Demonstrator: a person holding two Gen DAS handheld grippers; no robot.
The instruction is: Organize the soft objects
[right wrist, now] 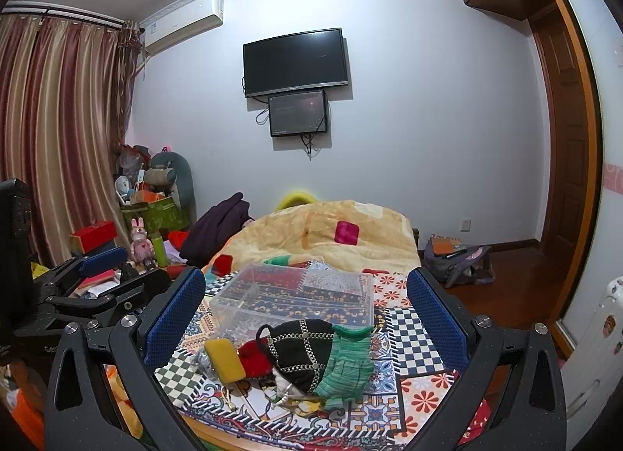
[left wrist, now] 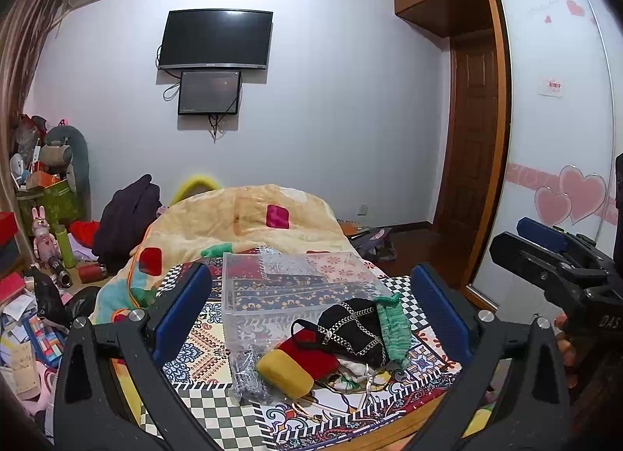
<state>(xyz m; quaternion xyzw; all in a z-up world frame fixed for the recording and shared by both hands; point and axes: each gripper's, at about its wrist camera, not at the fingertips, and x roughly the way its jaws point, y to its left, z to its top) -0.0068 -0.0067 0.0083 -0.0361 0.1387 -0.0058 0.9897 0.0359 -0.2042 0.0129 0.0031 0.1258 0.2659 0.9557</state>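
A pile of soft items lies on the patterned bedspread (left wrist: 218, 408): a yellow pouch (left wrist: 284, 373), a red cloth (left wrist: 311, 355), a black chain-trimmed bag (left wrist: 352, 328), a green knit piece (left wrist: 393, 328) and a grey sparkly cloth (left wrist: 249, 373). Behind them stands a clear plastic box (left wrist: 288, 287), empty. My left gripper (left wrist: 311, 314) is open and empty above the pile. My right gripper (right wrist: 307, 318) is open and empty, also over the pile, with the black bag (right wrist: 300, 350), the green piece (right wrist: 348, 361), the yellow pouch (right wrist: 224, 359) and the box (right wrist: 296, 295) in front.
A rumpled yellow quilt (left wrist: 249, 217) lies on the bed behind the box. Clutter, boxes and toys (left wrist: 50, 225) fill the floor at left. A backpack (right wrist: 455, 260) sits on the wooden floor at right. A wardrobe door (left wrist: 553, 132) stands at right.
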